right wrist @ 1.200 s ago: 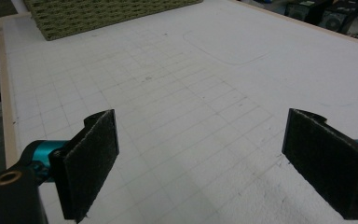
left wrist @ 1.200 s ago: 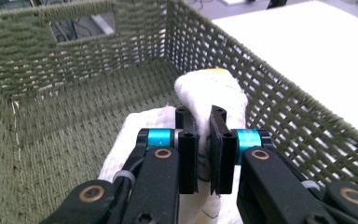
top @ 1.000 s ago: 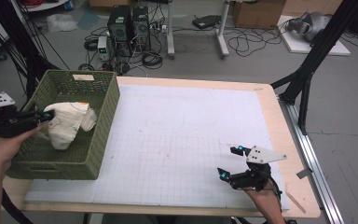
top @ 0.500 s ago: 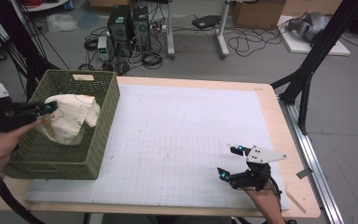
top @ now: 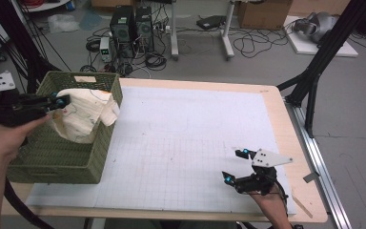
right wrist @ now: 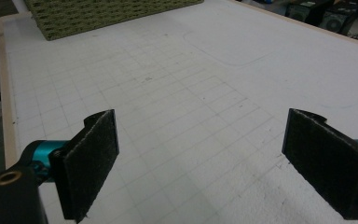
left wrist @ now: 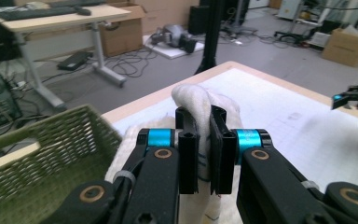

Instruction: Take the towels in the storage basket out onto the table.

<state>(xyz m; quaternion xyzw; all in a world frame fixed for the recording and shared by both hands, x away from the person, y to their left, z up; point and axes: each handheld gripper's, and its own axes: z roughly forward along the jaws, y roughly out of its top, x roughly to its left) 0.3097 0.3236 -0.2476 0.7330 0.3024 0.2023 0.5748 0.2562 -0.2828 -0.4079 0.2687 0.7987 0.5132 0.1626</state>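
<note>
Right, my left gripper (top: 63,100) is clamped on a fold of the cream cloth (top: 88,117), which hangs over the green basket (top: 62,160); open table lies to its right, where my right gripper (top: 237,165) waits, jaws wide apart and empty.

We see a white gridded mat (top: 190,143) across the middle of the frame, lying on a pale wooden table (top: 295,143); two black computer towers (top: 133,24) stand at upper centre amid tangled cables (top: 252,45); a cardboard box (top: 262,12) sits at upper right.
</note>
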